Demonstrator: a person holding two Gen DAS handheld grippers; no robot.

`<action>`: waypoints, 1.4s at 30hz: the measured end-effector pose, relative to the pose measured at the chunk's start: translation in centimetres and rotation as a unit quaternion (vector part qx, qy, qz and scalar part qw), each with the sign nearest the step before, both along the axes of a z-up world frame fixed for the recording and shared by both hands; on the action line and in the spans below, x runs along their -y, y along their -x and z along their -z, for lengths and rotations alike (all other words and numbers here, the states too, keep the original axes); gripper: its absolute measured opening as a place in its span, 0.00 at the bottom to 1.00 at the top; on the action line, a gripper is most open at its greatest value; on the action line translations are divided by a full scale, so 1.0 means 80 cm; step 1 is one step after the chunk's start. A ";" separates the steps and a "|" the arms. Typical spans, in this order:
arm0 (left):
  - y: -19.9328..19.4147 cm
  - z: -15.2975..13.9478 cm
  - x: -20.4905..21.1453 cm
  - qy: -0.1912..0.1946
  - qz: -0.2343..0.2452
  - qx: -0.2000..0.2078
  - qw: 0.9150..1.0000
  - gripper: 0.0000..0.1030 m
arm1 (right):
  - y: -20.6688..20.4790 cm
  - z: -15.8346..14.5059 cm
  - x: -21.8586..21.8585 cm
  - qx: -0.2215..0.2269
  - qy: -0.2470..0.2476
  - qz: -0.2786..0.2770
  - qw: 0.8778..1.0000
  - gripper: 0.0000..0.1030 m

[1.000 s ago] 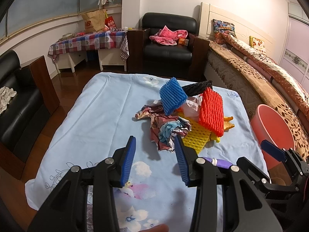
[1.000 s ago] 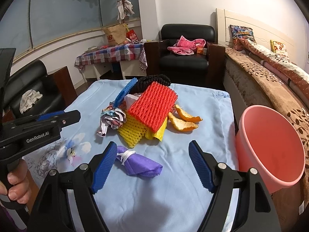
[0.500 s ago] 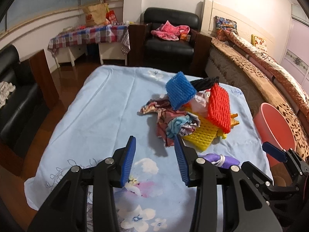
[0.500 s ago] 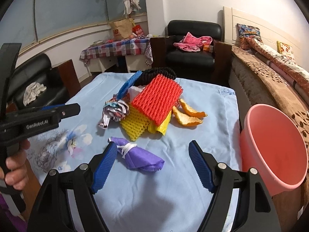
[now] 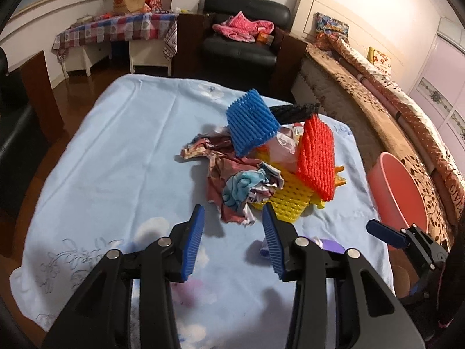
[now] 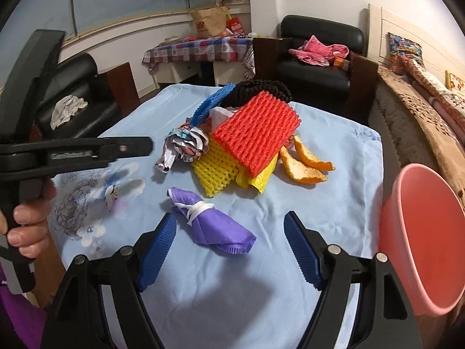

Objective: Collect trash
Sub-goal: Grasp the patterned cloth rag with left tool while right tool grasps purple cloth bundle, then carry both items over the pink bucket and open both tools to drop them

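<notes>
A lived-in home, a sitting room with a bed in it: behind the blue floral tablecloth (image 5: 122, 157) stands a black leather armchair (image 5: 244, 37) (pink clothes dumped on it), a checked side table (image 5: 116, 29) to its left, a quilted bed (image 5: 377, 93) to its right.

We see only a sliver of the purple foam net (image 5: 331, 245) in the left wrist view, behind the left hand-held gripper (image 5: 232, 240). The pink bucket (image 6: 421, 241) is cut by the right wrist picture's right edge. The orange peels (image 5: 339, 169) barely show past the red foam net (image 5: 316, 157). Print on the crumpled paper (image 6: 186, 145) is unreadable.
</notes>
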State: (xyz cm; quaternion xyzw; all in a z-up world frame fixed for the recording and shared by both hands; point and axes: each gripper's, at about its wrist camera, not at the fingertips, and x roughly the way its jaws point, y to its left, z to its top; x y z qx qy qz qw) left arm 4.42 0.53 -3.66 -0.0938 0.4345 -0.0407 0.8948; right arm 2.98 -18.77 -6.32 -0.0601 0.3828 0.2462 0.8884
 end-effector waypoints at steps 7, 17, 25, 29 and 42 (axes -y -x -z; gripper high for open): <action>-0.027 0.021 0.008 -0.018 -0.004 -0.019 1.000 0.31 | -0.018 0.007 -0.002 -0.022 0.007 -0.029 0.999 0.73; -0.020 0.018 -0.002 -0.018 0.005 -0.016 1.000 0.02 | -0.038 0.031 -0.029 -0.050 0.035 -0.077 0.995 0.46; 0.010 -0.008 -0.008 -0.012 0.008 0.011 1.000 0.02 | -0.022 0.019 -0.017 -0.052 -0.004 -0.064 0.997 0.25; 0.033 -0.025 -0.009 -0.010 0.023 0.027 0.999 0.02 | -0.008 -0.001 0.008 -0.049 -0.046 -0.051 0.996 0.25; 0.057 -0.082 0.068 0.019 0.115 0.083 0.990 0.02 | 0.016 -0.056 0.128 0.016 -0.101 0.098 0.990 0.25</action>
